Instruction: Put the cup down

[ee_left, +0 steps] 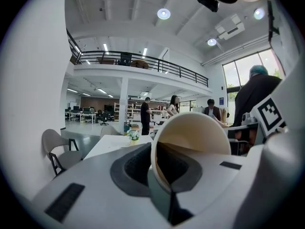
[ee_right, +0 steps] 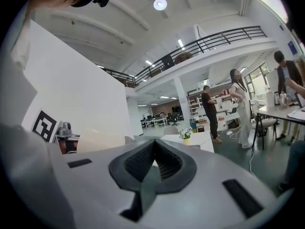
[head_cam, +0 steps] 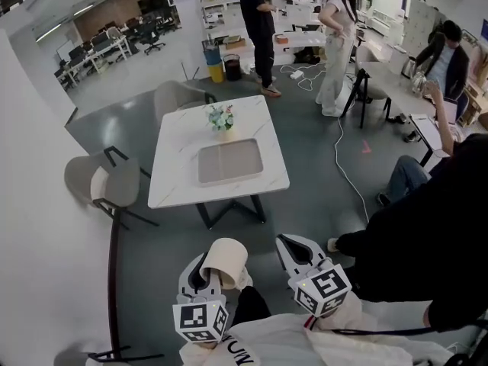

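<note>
Well, in the head view: cup (head_cam: 226,259) at six o'clock, tilted, pinched by the left gripper (head_cam: 207,274), bench (head_cam: 175,181) ahead at twelve, likely the landing spot. Left gripper view: jaws clamped on the cup's wall. Right gripper view: right gripper (head_cam: 297,248) jaws pressed together, empty.

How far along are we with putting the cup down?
Nothing set down yet. The cup is pinched by its wall in the left gripper, tilted, over the floor short of the white table. The right gripper is shut and empty. Left: reach the table, stand the cup on it, release.
</note>
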